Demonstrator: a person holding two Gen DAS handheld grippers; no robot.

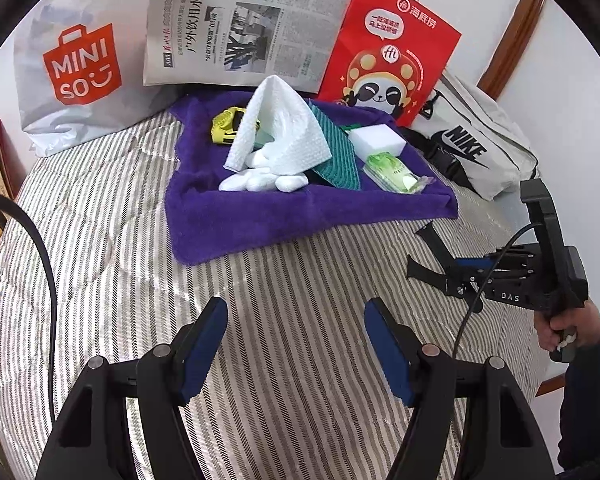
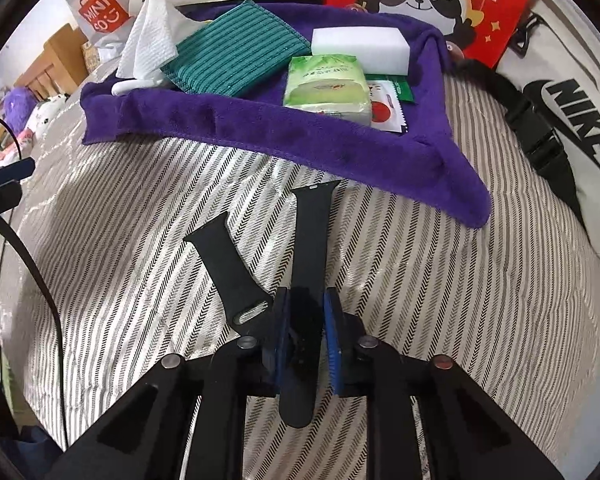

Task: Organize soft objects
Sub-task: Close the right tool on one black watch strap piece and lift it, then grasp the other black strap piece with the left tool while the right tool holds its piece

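Two black watch straps lie or hang over the striped bedspread [image 2: 440, 280], just in front of the purple towel [image 2: 284, 136] that serves as landmark. One long strap [image 2: 314, 232] is pinched between the blue pads of the right gripper [image 2: 306, 332], its jaws pressed against the strap's sides and its far tip reaching almost to the towel's near edge. A second, shorter strap [image 2: 230, 272] rests on the bedspread just left of it. Left gripper [image 1: 296, 344]: jaws spread wide, nothing between them, poised above the bedspread well in front of the towel. On the towel sit a white paper towel [image 1: 280, 128], a teal striped cloth [image 2: 236, 56], a white sponge block [image 2: 358, 46], a green tissue pack [image 2: 328, 86], a yellow item [image 1: 228, 124] and white padded pieces [image 1: 260, 182]. Behind the towel stand a newspaper [image 1: 240, 28], a red panda bag [image 1: 388, 60] and a Miniso bag [image 1: 72, 76]; a Nike bag [image 2: 572, 120] lies to its right.
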